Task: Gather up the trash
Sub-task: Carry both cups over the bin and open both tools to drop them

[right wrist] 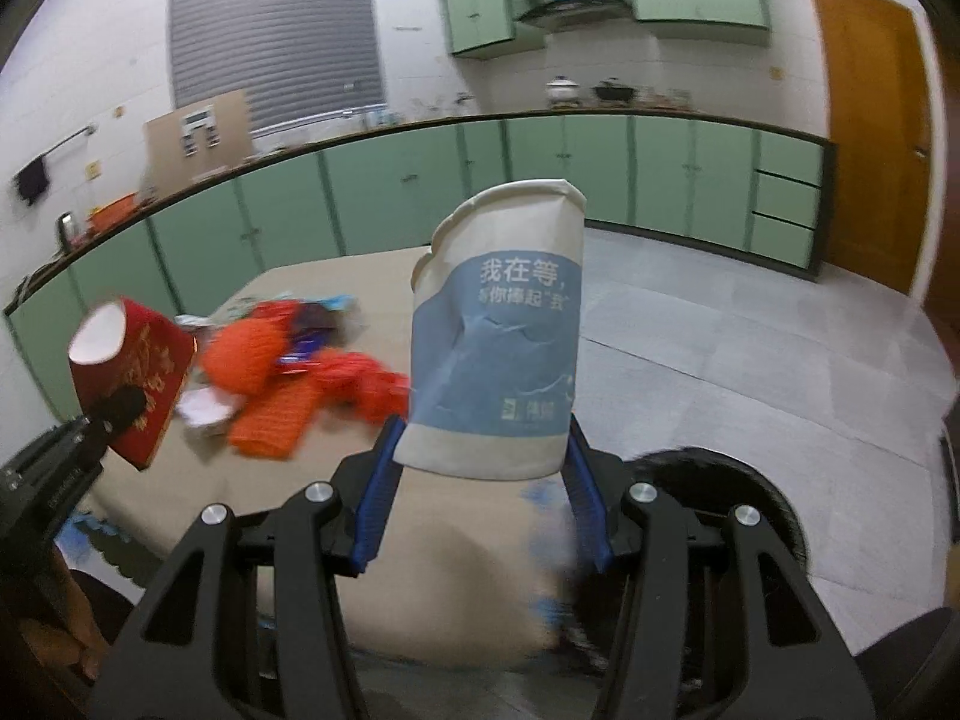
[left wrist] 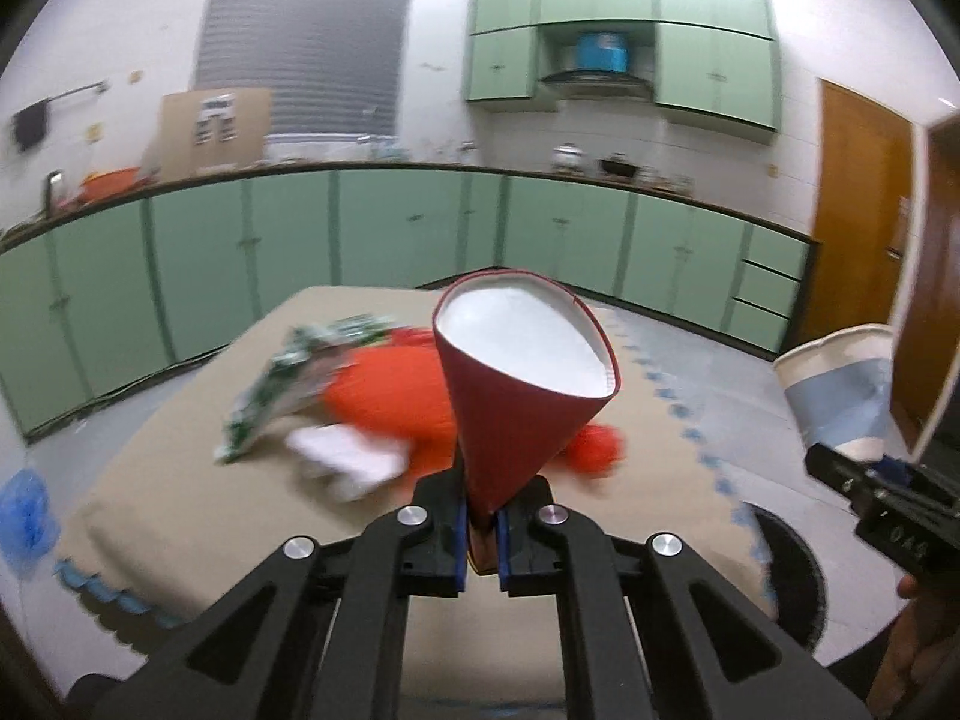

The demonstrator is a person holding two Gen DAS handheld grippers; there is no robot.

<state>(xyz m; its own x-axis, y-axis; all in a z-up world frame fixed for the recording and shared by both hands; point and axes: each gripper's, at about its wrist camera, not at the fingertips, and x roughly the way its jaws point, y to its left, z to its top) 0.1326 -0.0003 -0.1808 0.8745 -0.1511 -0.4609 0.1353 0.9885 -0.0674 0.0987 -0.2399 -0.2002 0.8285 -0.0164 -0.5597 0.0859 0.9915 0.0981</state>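
Both cups lifted; you carry them toward the bin.
Left fingers [left wrist: 482, 531] pinch the red cup [left wrist: 522, 378] flat; right fingers [right wrist: 480, 504] grip the blue cup [right wrist: 498, 342]. Next, aim over the black bin [right wrist: 750, 492] and let go.

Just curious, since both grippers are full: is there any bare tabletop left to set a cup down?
Yes. The beige tablecloth is bare along its near edge, in front of the orange mesh bags and white paper scrap, and on its right side toward the blue trim. The far left middle is crowded with wrappers.
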